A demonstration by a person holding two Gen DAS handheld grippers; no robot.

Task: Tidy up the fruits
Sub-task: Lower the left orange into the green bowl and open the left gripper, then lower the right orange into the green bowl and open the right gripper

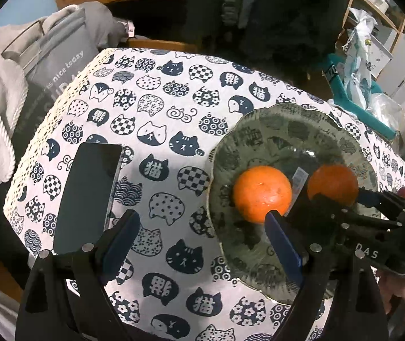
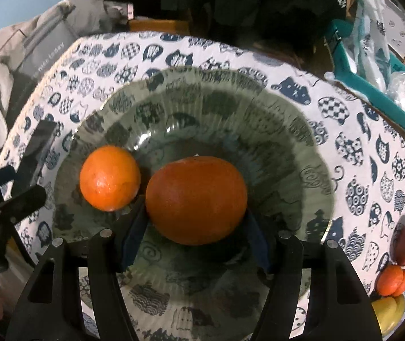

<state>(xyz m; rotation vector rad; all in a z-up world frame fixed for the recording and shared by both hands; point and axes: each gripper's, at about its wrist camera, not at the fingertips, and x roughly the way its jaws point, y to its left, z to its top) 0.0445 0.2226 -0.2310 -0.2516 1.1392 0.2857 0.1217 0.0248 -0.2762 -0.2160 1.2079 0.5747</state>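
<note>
Right wrist: gripper [image 2: 195, 227] around orange [image 2: 195, 199] (over plate [image 2: 287, 130])

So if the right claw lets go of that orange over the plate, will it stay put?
Probably not at once: the orange is round and the glass plate looks glossy, so it may roll, perhaps into the other orange. The raised rim should contain it.
</note>
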